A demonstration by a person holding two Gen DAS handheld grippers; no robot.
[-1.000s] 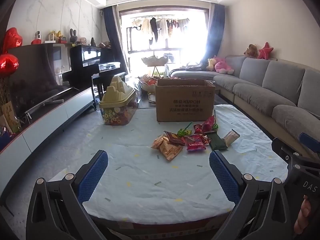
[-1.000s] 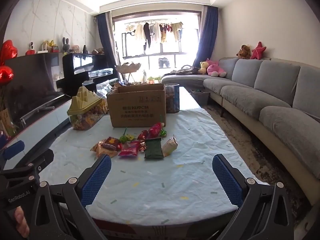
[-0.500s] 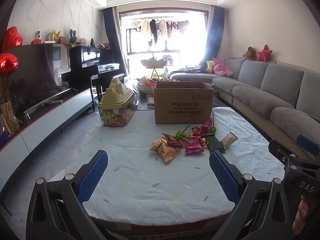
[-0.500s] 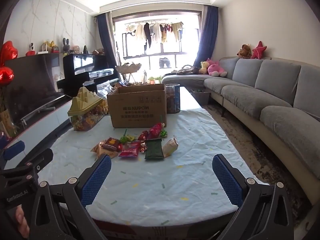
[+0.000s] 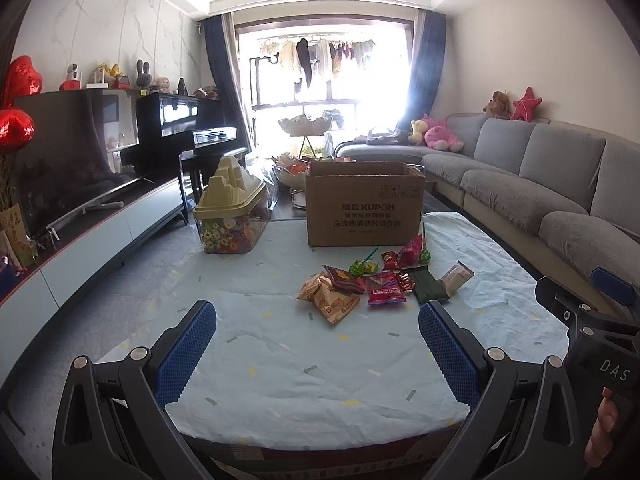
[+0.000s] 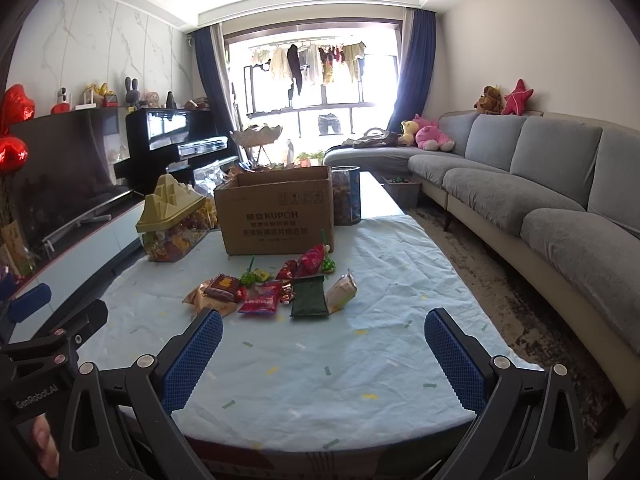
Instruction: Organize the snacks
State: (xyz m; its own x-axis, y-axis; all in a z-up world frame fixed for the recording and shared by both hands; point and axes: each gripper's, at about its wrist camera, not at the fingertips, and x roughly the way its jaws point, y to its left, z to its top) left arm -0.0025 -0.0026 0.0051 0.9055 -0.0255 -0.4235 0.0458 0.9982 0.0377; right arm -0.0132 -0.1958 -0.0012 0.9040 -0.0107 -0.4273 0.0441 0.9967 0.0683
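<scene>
Both grippers, left gripper (image 5: 318, 344) and right gripper (image 6: 324, 350), are easing closer to the snack packets (image 5: 370, 286) (fingers wide, empty); probably best taking edge packets first into the cardboard box (image 5: 364, 204).

A low table (image 5: 280, 360) carries everything; a pale blue cloth (image 6: 380, 280) with small coloured flecks covers its top. A brown cardboard box (image 5: 365, 208) stands on the cloth. To the left of the box stands a clear candy container (image 5: 230, 220) with a yellow lid. In front of the box lies a loose group of snack packets (image 6: 272, 292), some of them touching. Behind the box, in the right wrist view, stands a clear jar (image 6: 346, 196).
</scene>
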